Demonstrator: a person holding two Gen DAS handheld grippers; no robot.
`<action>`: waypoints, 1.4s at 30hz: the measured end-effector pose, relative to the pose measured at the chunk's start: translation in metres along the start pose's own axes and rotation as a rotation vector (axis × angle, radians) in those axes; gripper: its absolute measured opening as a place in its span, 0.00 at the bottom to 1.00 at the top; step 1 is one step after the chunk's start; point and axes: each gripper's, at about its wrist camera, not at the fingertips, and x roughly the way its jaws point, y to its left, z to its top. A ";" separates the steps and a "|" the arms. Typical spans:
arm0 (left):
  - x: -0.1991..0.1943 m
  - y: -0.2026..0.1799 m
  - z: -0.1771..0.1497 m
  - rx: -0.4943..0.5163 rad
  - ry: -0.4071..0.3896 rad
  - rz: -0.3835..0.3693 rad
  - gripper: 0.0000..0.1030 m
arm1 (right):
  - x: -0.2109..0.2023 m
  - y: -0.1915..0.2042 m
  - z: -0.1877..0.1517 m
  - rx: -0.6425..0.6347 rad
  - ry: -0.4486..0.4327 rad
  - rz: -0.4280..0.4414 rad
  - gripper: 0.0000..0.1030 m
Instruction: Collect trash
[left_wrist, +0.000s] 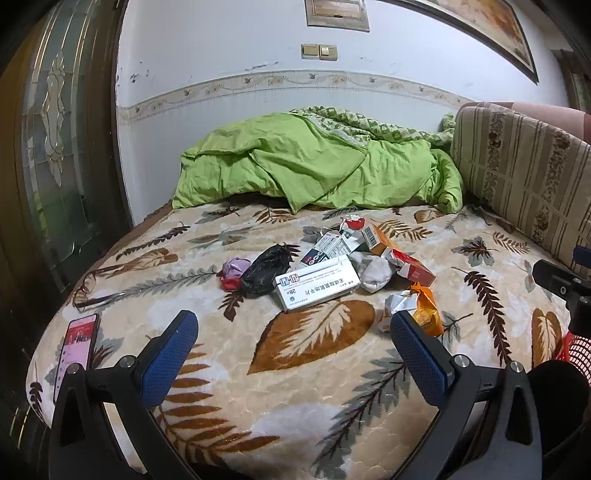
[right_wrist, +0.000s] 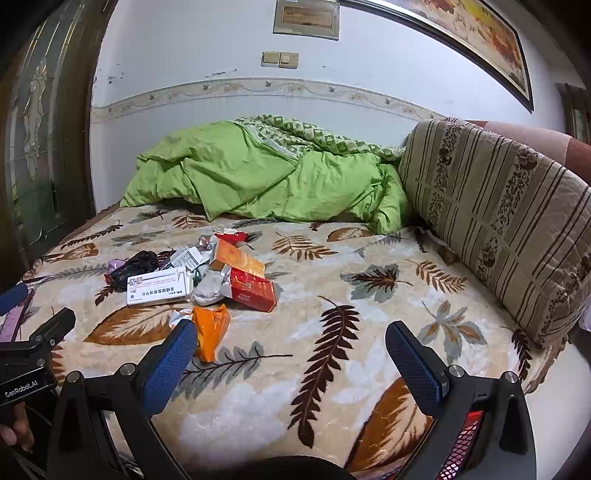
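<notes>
A heap of trash lies on the leaf-patterned bed: a white medicine box (left_wrist: 317, 282) (right_wrist: 159, 286), a black plastic bag (left_wrist: 265, 268) (right_wrist: 135, 267), a red cigarette pack (left_wrist: 415, 268) (right_wrist: 253, 290), an orange wrapper (left_wrist: 426, 308) (right_wrist: 210, 328), a grey crumpled wad (left_wrist: 375, 273) (right_wrist: 208, 286) and an orange box (right_wrist: 236, 260). My left gripper (left_wrist: 293, 328) is open and empty, short of the white box. My right gripper (right_wrist: 291, 338) is open and empty, to the right of the heap, its left finger beside the orange wrapper.
A phone (left_wrist: 77, 347) lies at the bed's near left edge. A green quilt (left_wrist: 314, 162) is piled at the far side against the wall. A striped cushion (right_wrist: 498, 214) lines the right side. A red mesh basket (left_wrist: 578, 349) (right_wrist: 461, 443) shows at the lower right.
</notes>
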 end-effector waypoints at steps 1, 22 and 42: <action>0.001 0.000 0.000 -0.003 0.006 0.001 1.00 | 0.001 0.000 0.000 -0.001 0.005 0.002 0.99; 0.005 0.005 0.000 -0.021 0.024 0.008 1.00 | 0.006 -0.004 0.001 0.012 0.036 0.018 0.99; 0.005 0.006 -0.003 -0.041 0.038 0.005 1.00 | 0.008 0.000 0.000 0.002 0.055 0.027 0.99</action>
